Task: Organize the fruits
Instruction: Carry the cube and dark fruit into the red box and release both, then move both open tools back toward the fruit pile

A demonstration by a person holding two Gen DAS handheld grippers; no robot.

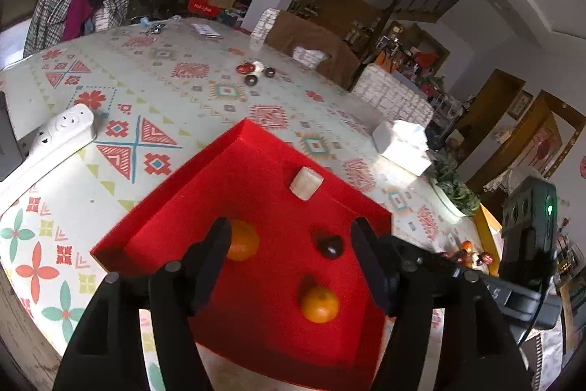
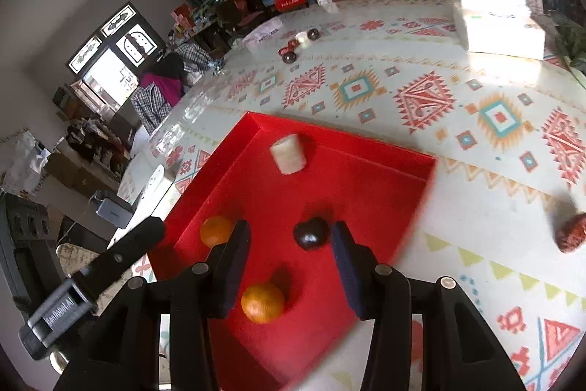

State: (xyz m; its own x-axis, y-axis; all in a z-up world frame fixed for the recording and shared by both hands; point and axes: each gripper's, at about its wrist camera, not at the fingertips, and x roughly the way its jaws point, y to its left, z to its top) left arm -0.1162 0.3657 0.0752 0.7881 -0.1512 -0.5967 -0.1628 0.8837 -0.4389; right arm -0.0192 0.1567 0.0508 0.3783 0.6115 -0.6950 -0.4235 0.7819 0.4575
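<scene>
Fruits are already lying in the red tray (image 2: 329, 141) at the centre of both views: one orange (image 2: 262, 302) near the lower middle, a second orange (image 2: 216, 230) at the left wall, a dark round fruit (image 2: 311, 232) between the tips of the right gripper (image 2: 291, 244), and a pale white block (image 2: 289, 153) toward the upper corner, which I cannot identify. One wrinkled red fruit (image 2: 571, 232), perhaps a date, is alone on the patterned tablecloth (image 2: 403, 61) at the right edge of the right wrist view, well apart from the tray. Both tools are empty, with fingers spread wide; the left gripper (image 1: 291, 242) hangs over the tray with nothing between its fingers. In my judgement the step in hand is to bring this last fruit into the tray, and the right gripper is the nearer one. To do it well, I would swing it toward the right edge of the frame, come down from above so one finger lands on each side of the fruit, and close gently, because such a small wrinkled thing may roll or slip out. Raising it well over the tray wall and letting it go on a bare red place, away from the oranges, should avoid knocking them. The tissue pack (image 2: 498, 24) in the upper right is not in the way.
</scene>
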